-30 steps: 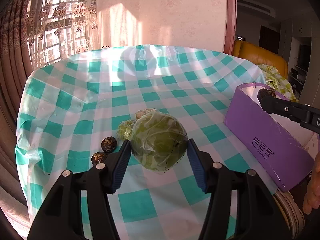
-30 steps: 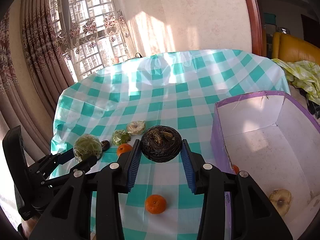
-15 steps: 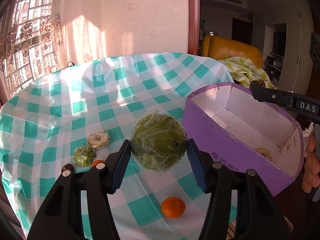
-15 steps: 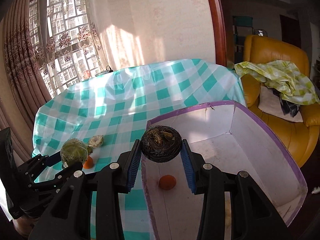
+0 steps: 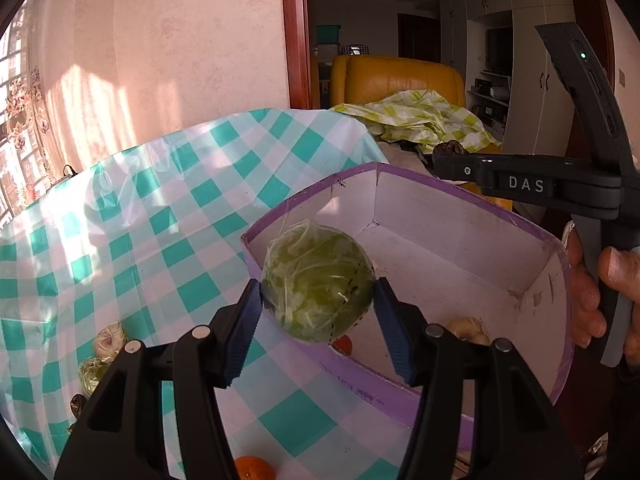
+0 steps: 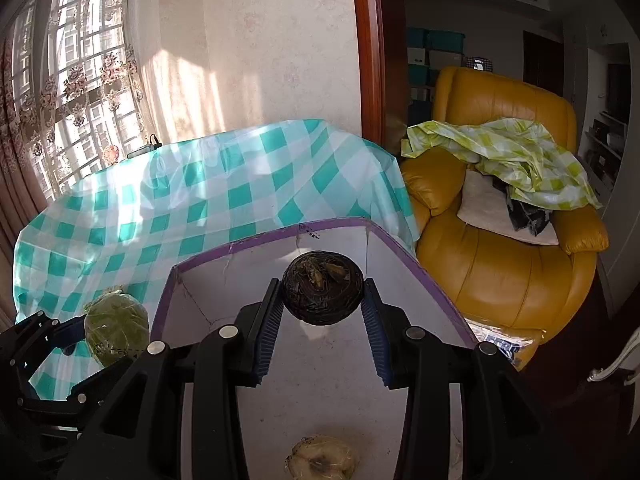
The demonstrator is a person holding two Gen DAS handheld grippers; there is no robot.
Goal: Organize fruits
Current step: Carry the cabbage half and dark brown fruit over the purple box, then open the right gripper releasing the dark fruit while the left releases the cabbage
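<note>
Left gripper [image 5: 318,312] is clamped on a green wrapped fruit [image 5: 318,284], both blue pads pressing its sides. The fruit hangs in the air over the near-left rim of the purple box [image 5: 560,320], partly over the box opening, partly over the tablecloth.

Right gripper [image 6: 323,308] is clamped on a dark round fruit [image 6: 323,287], pads tight on both sides. It is held above the inside of the box, near the far wall [image 6: 272,264]. In the left view the same gripper shows side-on over the far edge of the box, with a hand [image 5: 600,292] on its handle.

Inside the box: a pale wrapped fruit [image 6: 324,458] on the floor at the near end, and an orange piece [image 5: 343,345] half hidden behind the green fruit, just beside the near wall.

On the checked tablecloth [image 5: 160,220], left of the box: a pale wrapped fruit [image 5: 110,336], a greenish wrapped one [image 5: 93,372] just beside it, and a small dark one [image 5: 78,404] nearer the table edge. A tangerine [image 5: 254,468] sits on the cloth at the bottom of the frame, partly hidden by the left gripper body.

Behind the table: yellow armchair [image 6: 508,264] with a yellow-green checked cloth [image 6: 504,148] draped over it.
</note>
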